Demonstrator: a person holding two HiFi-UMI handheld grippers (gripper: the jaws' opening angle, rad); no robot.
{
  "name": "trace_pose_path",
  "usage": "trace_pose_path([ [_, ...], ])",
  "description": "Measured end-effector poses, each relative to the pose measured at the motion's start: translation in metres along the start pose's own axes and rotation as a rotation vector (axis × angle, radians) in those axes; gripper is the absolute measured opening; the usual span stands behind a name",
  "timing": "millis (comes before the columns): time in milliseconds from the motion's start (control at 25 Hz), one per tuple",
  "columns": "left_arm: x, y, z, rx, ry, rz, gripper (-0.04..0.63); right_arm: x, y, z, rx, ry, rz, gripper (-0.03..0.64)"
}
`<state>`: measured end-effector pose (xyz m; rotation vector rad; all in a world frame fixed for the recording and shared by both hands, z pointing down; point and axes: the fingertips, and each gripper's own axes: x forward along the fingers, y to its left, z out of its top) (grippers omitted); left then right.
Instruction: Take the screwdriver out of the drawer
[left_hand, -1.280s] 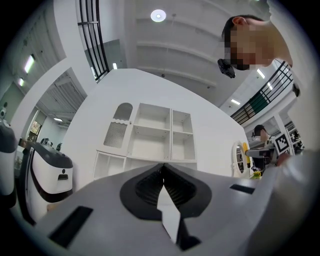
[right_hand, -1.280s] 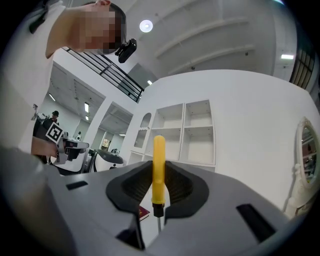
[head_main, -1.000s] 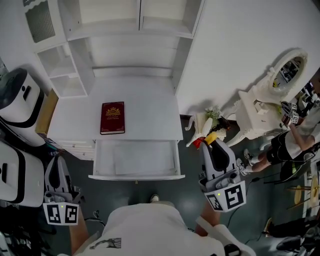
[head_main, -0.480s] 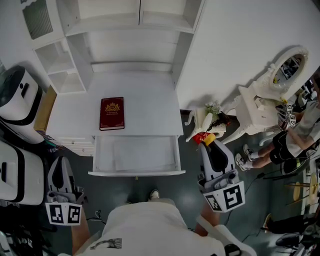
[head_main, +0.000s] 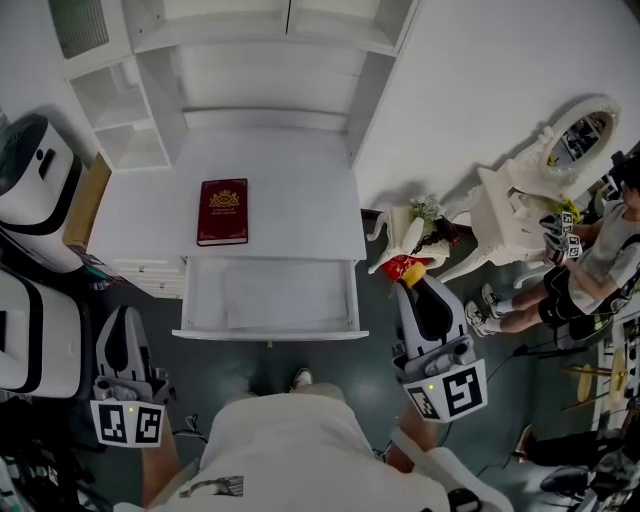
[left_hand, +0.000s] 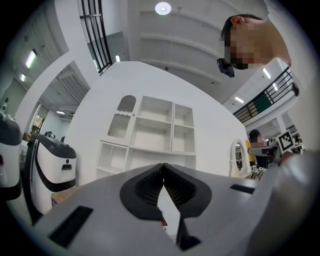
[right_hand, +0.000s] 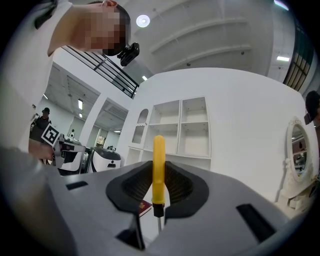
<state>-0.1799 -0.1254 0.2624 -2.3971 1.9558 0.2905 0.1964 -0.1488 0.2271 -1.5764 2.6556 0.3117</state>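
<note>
The screwdriver is out of the open drawer.
My right fingers squeeze it so it can't drop; my left fingers rest together, empty.

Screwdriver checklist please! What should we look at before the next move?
1. Screwdriver between the right gripper jaws: ok.
2. Screwdriver out of the drawer: ok, held to the drawer's right.
3. Left gripper empty, jaws together: ok.
4. Drawer shut: not ok, it stands open.
5. Grip tight enough not to slip: cannot tell.
</note>
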Motion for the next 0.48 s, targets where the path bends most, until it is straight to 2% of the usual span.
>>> trace_pose_path([
  [480, -0.010, 0.002, -0.006, -0.013, 0.011, 0.008, 0.017, -0.001, 0.013, -0.006, -0.012, 0.028, 0.029, 0.083],
])
